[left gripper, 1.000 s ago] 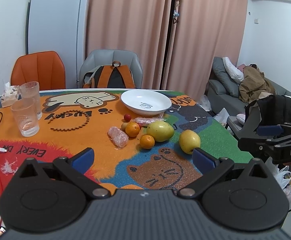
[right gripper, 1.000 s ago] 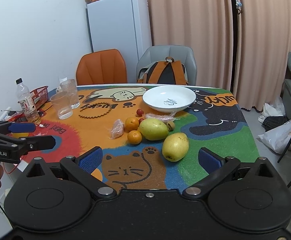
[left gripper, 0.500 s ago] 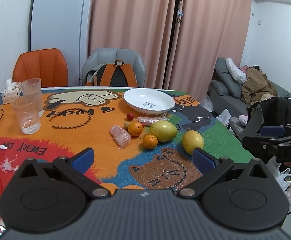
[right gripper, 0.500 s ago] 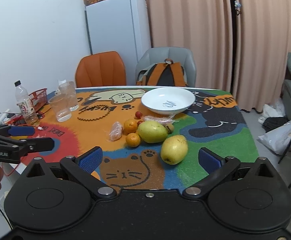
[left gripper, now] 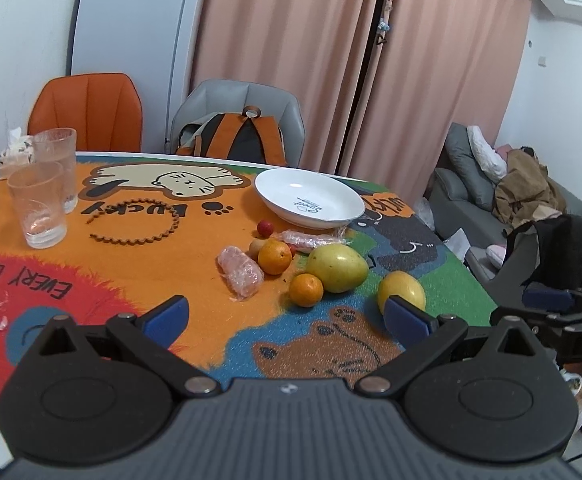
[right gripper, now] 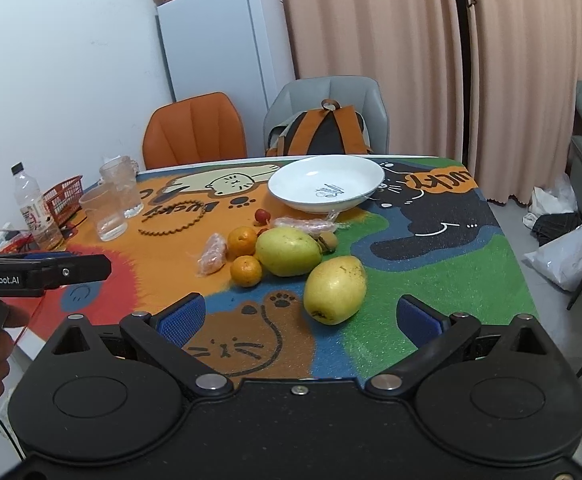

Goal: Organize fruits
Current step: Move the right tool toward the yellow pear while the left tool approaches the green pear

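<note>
An empty white plate sits at the far side of the table. In front of it lie two yellow-green pears, two small oranges, a small red fruit, a small brown fruit and two wrapped pink items. My left gripper is open and empty, above the near table edge. My right gripper is open and empty, just short of the nearest pear.
Two clear glasses stand at the left. A plastic bottle and a red basket sit at the left edge. An orange chair and a grey chair with a backpack stand behind the table.
Both grippers have moved slightly forward toward the fruit; the pears and oranges look nearer. Both stay open and empty. Nothing on the table has moved.
</note>
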Available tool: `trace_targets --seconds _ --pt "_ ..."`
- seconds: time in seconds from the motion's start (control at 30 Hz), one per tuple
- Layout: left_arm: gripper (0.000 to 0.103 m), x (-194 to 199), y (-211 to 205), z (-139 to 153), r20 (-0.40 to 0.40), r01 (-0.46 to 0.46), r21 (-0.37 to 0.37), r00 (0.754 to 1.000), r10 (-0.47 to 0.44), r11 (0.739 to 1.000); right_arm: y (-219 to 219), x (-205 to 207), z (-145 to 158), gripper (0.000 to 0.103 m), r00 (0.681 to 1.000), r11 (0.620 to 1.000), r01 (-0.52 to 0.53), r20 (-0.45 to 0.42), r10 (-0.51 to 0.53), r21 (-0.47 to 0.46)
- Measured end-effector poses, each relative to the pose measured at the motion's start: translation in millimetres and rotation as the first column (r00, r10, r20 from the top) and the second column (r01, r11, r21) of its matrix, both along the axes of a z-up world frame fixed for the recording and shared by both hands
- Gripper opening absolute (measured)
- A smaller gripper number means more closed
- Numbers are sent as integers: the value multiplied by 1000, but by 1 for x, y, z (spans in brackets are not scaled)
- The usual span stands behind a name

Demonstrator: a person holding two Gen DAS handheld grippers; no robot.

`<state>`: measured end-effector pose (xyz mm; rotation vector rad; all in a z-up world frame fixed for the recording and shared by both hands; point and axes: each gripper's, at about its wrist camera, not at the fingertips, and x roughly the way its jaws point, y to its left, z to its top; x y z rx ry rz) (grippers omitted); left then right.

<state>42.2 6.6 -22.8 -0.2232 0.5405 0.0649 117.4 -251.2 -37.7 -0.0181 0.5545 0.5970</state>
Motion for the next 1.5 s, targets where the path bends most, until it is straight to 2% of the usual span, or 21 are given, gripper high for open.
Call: trace_targets --seconds 0.3,0.67,0.9,1.5 --pt "102 23 -3 -11 11 29 -40 1000 -29 999 -2 21 -12 103 1000 1000 8 -6 -8 20" --pt "101 58 -2 -27 -35 49 -67 998 -51 997 3 49 -27 102 999 999 10 -49 -9 31" --pt "94 77 -3 -33 -52 55 -73 997 -59 996 7 67 -35 97 997 999 6 -83 -3 38" --pt "94 128 -7 -53 -124 94 -61 987 -101 994 24 114 -66 95 982 1000 1 -191 2 14"
